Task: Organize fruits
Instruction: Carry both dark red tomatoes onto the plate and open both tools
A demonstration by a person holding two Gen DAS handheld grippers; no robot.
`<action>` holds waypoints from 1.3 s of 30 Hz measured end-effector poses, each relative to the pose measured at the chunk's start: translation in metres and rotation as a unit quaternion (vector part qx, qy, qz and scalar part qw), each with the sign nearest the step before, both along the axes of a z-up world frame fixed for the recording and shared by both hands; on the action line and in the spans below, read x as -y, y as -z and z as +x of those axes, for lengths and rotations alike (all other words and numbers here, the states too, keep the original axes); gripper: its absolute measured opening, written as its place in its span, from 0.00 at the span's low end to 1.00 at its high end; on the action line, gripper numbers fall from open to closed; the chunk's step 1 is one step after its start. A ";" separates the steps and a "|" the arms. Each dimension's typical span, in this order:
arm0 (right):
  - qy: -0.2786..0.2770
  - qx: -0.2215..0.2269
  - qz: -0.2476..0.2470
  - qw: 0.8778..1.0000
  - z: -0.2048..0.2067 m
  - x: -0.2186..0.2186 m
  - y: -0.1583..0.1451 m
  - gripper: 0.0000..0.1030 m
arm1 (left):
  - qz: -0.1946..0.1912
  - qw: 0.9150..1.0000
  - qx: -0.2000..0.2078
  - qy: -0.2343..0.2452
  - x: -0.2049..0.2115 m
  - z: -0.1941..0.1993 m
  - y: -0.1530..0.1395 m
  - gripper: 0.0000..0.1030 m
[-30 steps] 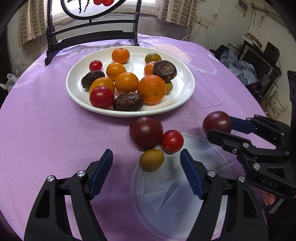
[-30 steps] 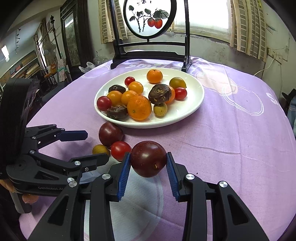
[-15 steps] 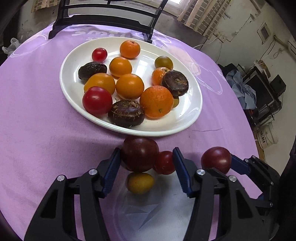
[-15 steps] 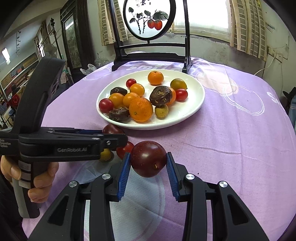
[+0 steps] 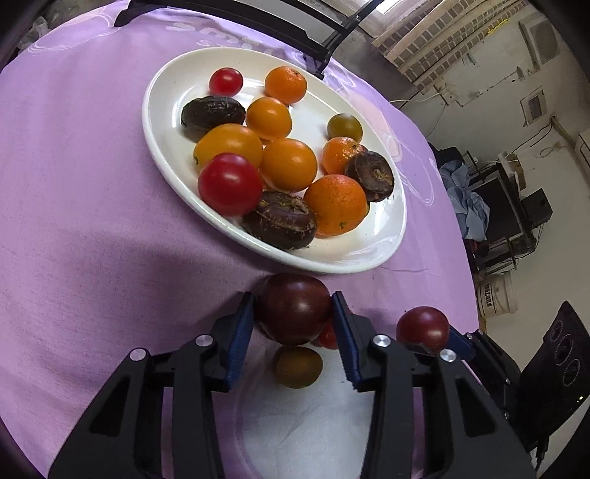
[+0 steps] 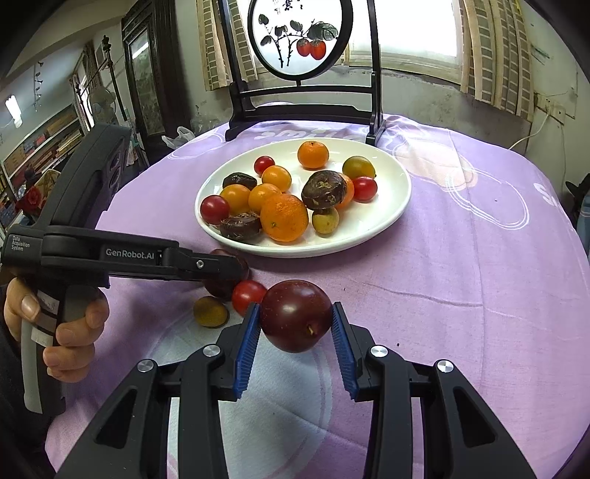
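A lilac tablecloth [image 6: 461, 294] with white swirls is showing under a white plate [image 6: 387, 217] carrying orange, red, dark brown and olive-green fruits.

Both my wrist views look steeply down along my fingers, close in; each shows the white plate [image 5: 391, 235] [image 6: 400, 199] at upper centre.

A lived-in home room: a round table under a lilac printed cloth [image 6: 479, 258], a black-framed round painted screen of persimmons [image 6: 300, 35] at top centre, striped curtains [image 6: 490, 55] upper right, crowded bookshelves [image 6: 40, 143] at left.
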State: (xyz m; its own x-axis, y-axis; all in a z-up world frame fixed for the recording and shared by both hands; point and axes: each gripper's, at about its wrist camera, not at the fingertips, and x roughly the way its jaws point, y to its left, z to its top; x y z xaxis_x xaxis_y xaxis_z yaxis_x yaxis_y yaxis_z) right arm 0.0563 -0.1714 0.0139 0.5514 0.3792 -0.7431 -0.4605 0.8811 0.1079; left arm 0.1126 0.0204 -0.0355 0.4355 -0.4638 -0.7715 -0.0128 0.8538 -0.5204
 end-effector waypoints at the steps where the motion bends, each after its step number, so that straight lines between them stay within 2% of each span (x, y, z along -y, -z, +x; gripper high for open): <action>1: -0.001 0.000 0.000 1.000 0.000 0.000 0.000 0.38 | 0.007 1.000 0.002 0.002 0.003 -0.001 -0.001 0.40; 6: -0.001 0.000 0.000 1.000 0.000 -0.001 0.000 0.38 | 0.064 0.998 0.026 0.009 0.021 -0.006 -0.003 0.44; 8: -0.001 0.001 0.001 1.000 -0.001 -0.001 0.000 0.38 | 0.067 0.997 0.028 0.010 0.021 -0.006 -0.004 0.39; 14: -0.001 0.004 0.000 1.000 -0.001 0.000 -0.001 0.38 | 0.067 0.997 0.031 0.013 0.017 -0.010 -0.012 0.38; 18: 0.002 0.016 0.001 1.000 -0.003 0.000 -0.003 0.38 | 0.074 0.995 0.062 0.017 0.019 -0.021 -0.030 0.38; 23: 0.009 0.052 -0.012 0.999 -0.004 -0.005 -0.012 0.38 | 0.114 0.988 0.104 0.017 0.025 -0.027 -0.053 0.38; 27: 0.000 0.080 -0.018 0.997 0.006 -0.016 -0.025 0.38 | 0.165 0.977 0.131 0.014 0.028 -0.014 -0.071 0.38; 34: -0.018 0.116 -0.037 0.992 0.047 -0.049 -0.039 0.38 | 0.206 0.967 0.152 -0.018 0.014 0.026 -0.083 0.38; 39: -0.005 0.109 -0.044 0.993 0.082 -0.063 -0.030 0.38 | 0.218 0.966 0.136 -0.043 0.003 0.058 -0.074 0.38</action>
State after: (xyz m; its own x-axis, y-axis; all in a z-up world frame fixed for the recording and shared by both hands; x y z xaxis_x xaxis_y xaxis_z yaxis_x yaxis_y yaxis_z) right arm 0.1380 -0.1084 0.0436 0.6991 0.3239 -0.6374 -0.4728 0.8782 -0.0722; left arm 0.1703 0.0174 0.0382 0.6718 -0.0742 -0.7370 -0.0072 0.9943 -0.1067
